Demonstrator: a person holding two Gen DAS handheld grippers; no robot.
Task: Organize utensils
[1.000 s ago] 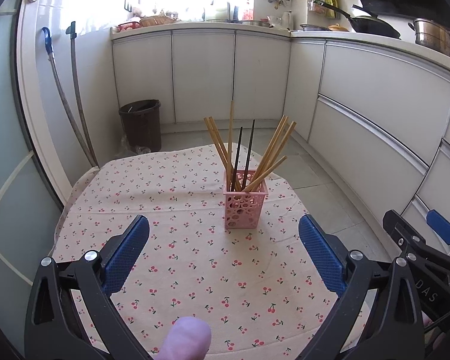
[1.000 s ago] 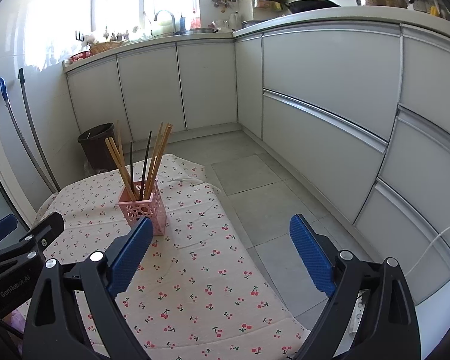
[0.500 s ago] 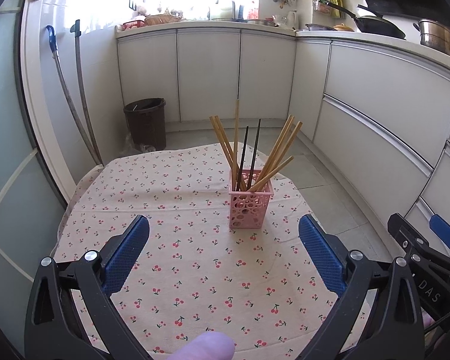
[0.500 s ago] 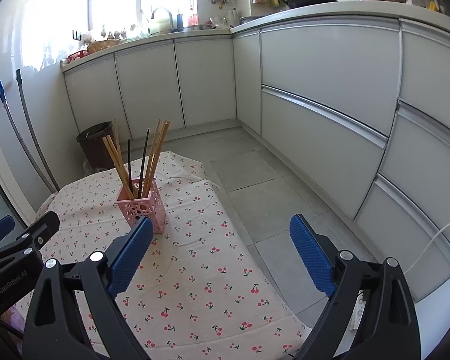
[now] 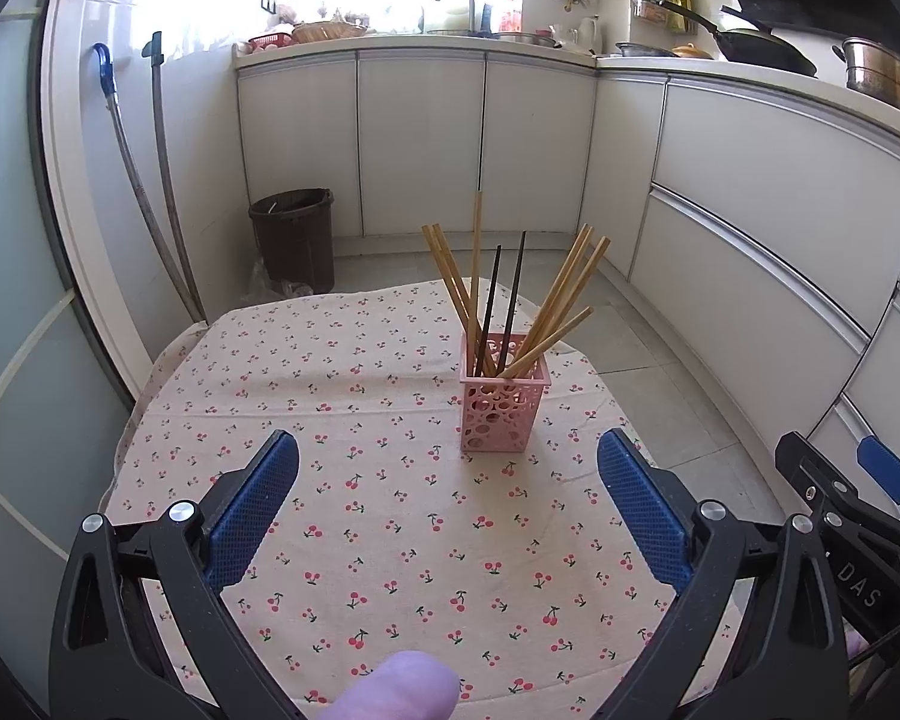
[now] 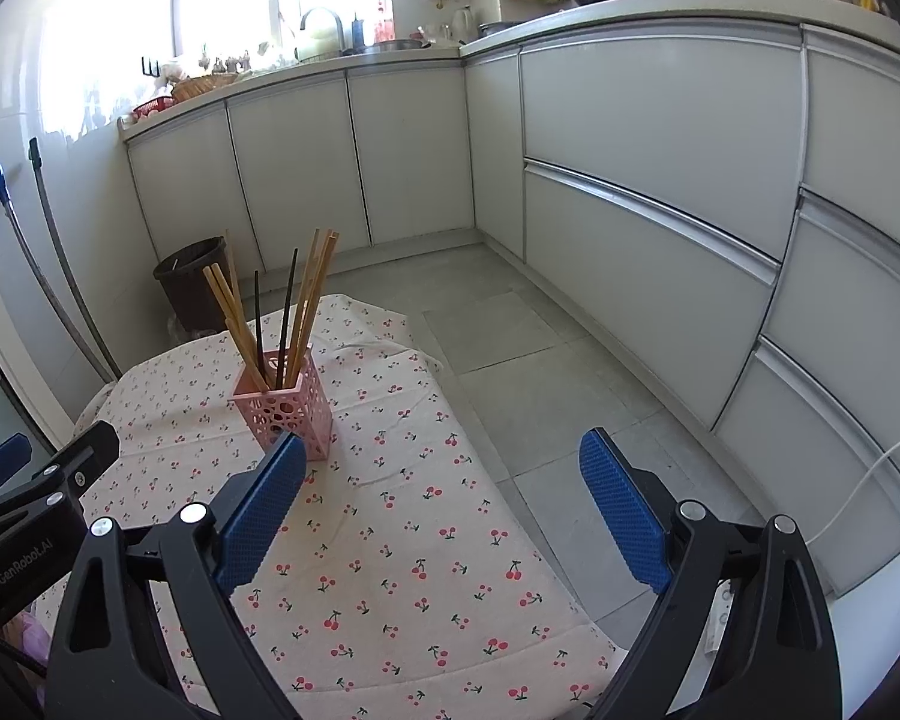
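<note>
I count one pink perforated plastic holder on the cherry-print tablecloth. Standing in it are two thin black chopsticks and what I make out as six light wooden chopsticks, though where they overlap I cannot be sure of that number. I also see one dark brown waste bin and two long-handled tools leaning on the wall.

holder: perforated pink plastic | chopsticks: wood, some glossy black | tablecloth: matt printed cloth
</note>
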